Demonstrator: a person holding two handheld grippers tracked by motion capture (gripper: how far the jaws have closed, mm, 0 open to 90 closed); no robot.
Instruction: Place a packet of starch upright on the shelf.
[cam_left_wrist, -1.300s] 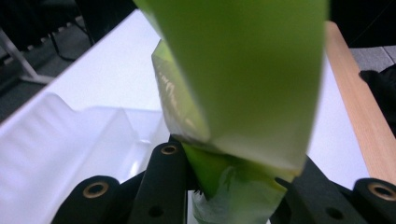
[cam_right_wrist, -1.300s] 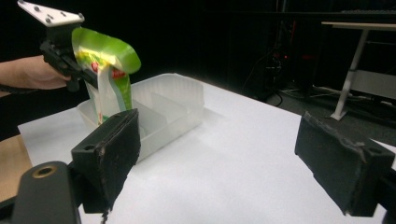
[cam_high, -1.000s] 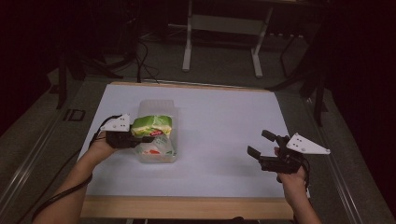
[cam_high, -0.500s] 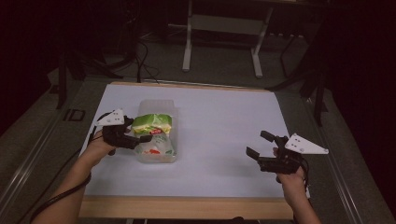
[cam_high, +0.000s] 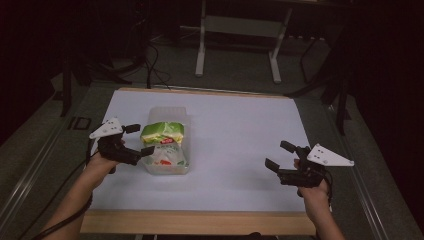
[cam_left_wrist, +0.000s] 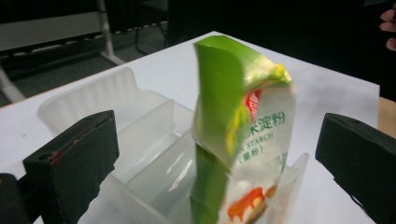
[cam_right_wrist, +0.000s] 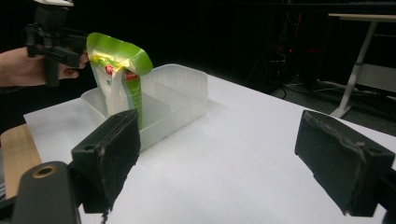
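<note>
A green and white starch bag (cam_high: 162, 137) stands upright in the near end of a clear plastic bin (cam_high: 170, 112) on the left half of the white table. My left gripper (cam_high: 141, 139) is open just left of the bag, its jaws wide apart on either side and touching nothing. In the left gripper view the bag (cam_left_wrist: 243, 130) rises between the two jaws, leaning a little over the bin wall (cam_left_wrist: 107, 93). My right gripper (cam_high: 276, 154) hovers open near the table's right front, holding nothing. In its own view the bag (cam_right_wrist: 119, 70) and bin (cam_right_wrist: 177, 88) lie far off to the left.
The white table top (cam_high: 240, 130) is bare between the bin and my right gripper. A wooden strip (cam_high: 200, 222) runs along the front edge. Desk legs (cam_high: 202, 45) and cables stand on the dark floor behind the table.
My left gripper has let go of the bag's top and drawn back a little to the left. The bag now stands on its own in the bin. The right gripper has barely moved.
</note>
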